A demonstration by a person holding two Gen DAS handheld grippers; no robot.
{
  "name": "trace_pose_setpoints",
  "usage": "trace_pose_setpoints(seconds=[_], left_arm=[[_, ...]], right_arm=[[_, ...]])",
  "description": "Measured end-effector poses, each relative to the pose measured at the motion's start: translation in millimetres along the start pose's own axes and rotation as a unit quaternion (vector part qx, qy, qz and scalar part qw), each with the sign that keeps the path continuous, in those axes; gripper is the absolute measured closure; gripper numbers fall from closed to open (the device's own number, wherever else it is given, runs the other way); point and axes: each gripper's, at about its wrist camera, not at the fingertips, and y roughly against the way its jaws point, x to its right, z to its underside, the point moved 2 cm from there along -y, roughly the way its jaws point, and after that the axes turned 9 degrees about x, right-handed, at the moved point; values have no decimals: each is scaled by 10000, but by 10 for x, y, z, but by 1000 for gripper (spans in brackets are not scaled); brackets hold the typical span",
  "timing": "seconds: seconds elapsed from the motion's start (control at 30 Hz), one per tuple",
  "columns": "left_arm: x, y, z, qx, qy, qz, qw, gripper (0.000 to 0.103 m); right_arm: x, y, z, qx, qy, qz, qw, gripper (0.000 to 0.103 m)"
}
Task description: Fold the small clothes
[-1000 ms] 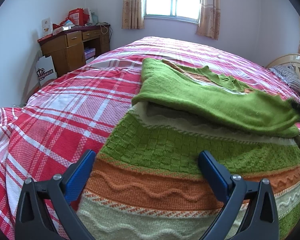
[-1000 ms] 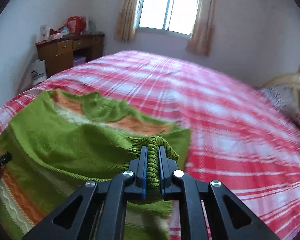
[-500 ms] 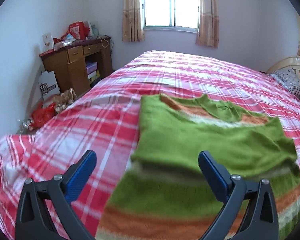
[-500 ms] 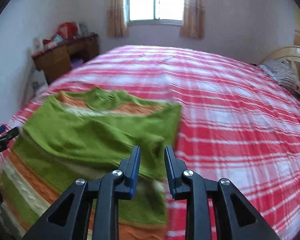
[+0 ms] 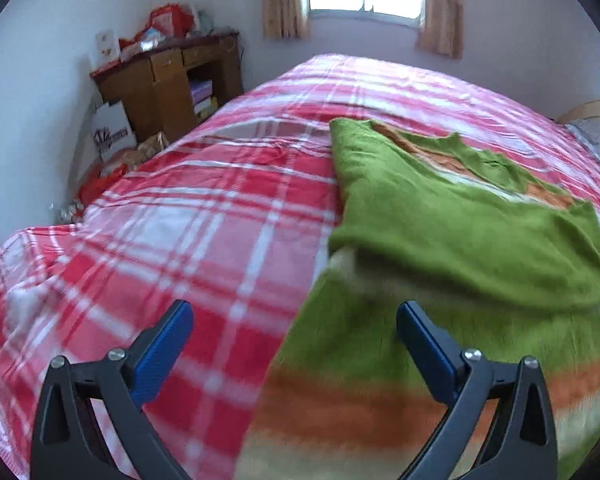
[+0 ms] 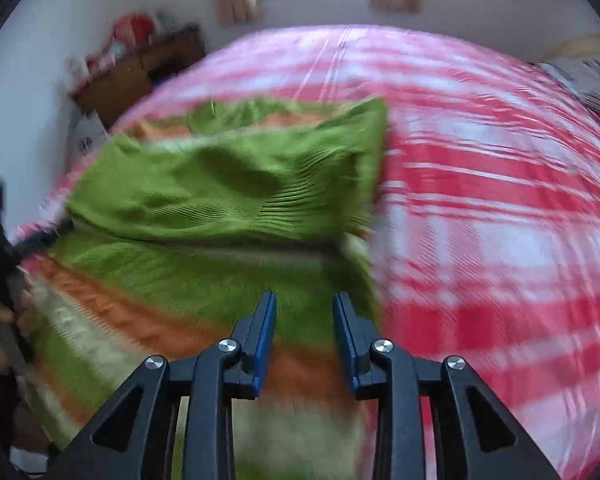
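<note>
Sleeves look folded in on the sweater (image 5: 460, 240), blurry though. Both tools, left tool (image 5: 294, 334) and right tool (image 6: 304, 324), hang released, empty; next, grab the hem just below them.

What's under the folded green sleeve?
The sleeve lies across the sweater body; green, orange and cream stripes show below it. Whatever it covers higher up is hidden. Plaid bedspread lies underneath everything.

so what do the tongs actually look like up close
Both pairs match: black plastic frames with triangular cut-outs and silver screw heads, tipped with flat blue pads. Left tongs, right tongs. No cables or markings show.
</note>
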Motion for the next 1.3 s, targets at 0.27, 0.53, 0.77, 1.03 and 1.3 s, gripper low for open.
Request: trace_pose_setpoints(seconds=[0.27,0.53,0.77,1.03,1.3], left_arm=[[-195,878,323,609,-131,369,9974,0],[-333,1272,330,947,18,307,9950,0],[-433,1585,413,1387,-321,60,9898,0],[-621,1624,436,1440,39,162,9894,0],[-681,1644,435,1482,102,166,9888,0]], right_arm=[[279,1171,751,142,-236,121,9995,36],[-153,1144,1273,-458,-164,-513,9975,36],[-429,913,1553,-1097,-238,-359,9930,36],[-520,866,1721,-1333,-341,-436,9895,56],[-159,899,1706,-1432,-1409,-1131,9731,96]])
